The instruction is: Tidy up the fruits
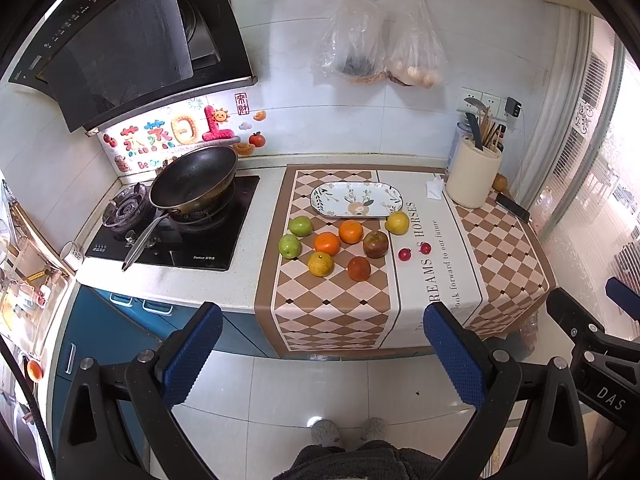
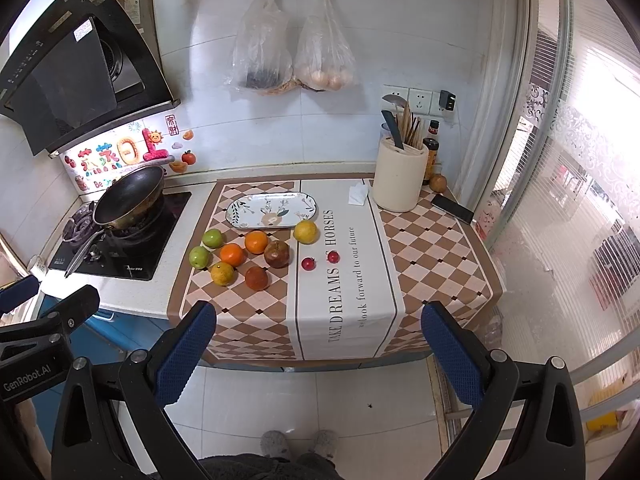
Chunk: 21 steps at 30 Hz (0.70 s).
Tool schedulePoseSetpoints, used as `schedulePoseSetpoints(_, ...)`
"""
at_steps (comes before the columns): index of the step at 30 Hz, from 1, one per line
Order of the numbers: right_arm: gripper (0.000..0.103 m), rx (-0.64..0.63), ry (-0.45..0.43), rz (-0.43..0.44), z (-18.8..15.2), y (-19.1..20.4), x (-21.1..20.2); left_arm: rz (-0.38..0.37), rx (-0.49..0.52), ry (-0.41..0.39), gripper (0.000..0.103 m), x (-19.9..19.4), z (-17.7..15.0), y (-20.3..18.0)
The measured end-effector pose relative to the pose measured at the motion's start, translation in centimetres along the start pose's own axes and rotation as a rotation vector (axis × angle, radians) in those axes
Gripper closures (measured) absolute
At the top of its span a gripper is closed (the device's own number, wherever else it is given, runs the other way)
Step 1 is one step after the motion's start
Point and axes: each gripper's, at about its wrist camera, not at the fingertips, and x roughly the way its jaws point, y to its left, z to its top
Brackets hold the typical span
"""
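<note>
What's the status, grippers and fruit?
Left hand-held gripper and right hand-held gripper open, empty, back from the counter. Fruits loose on the cloth; plate bare. Nothing blocking.

A home kitchen. A wok (image 1: 192,182) sits on a gas hob (image 1: 176,232) beneath a range hood (image 1: 120,48). Utensil holder (image 2: 400,176) and tiled wall (image 2: 360,136) behind the surface (image 1: 248,280).

before me the counter (image 1: 240,184) carries a checkered cloth (image 1: 332,304). on the cloth lie a patterned plate (image 1: 356,199), loose fruits (image 1: 334,246) just in front of it, a cream utensil holder (image 1: 473,176), a phone (image 1: 513,207) and a tissue (image 1: 435,189).
</note>
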Motion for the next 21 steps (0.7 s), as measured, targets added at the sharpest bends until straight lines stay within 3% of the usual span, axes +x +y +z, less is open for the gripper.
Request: schedulePoseSetpoints(21, 0.0, 0.001, 0.001, 0.003, -0.02, 0.02, 0.1, 0.0, -0.003, 0.0, 0.0, 0.02, -0.04, -0.01)
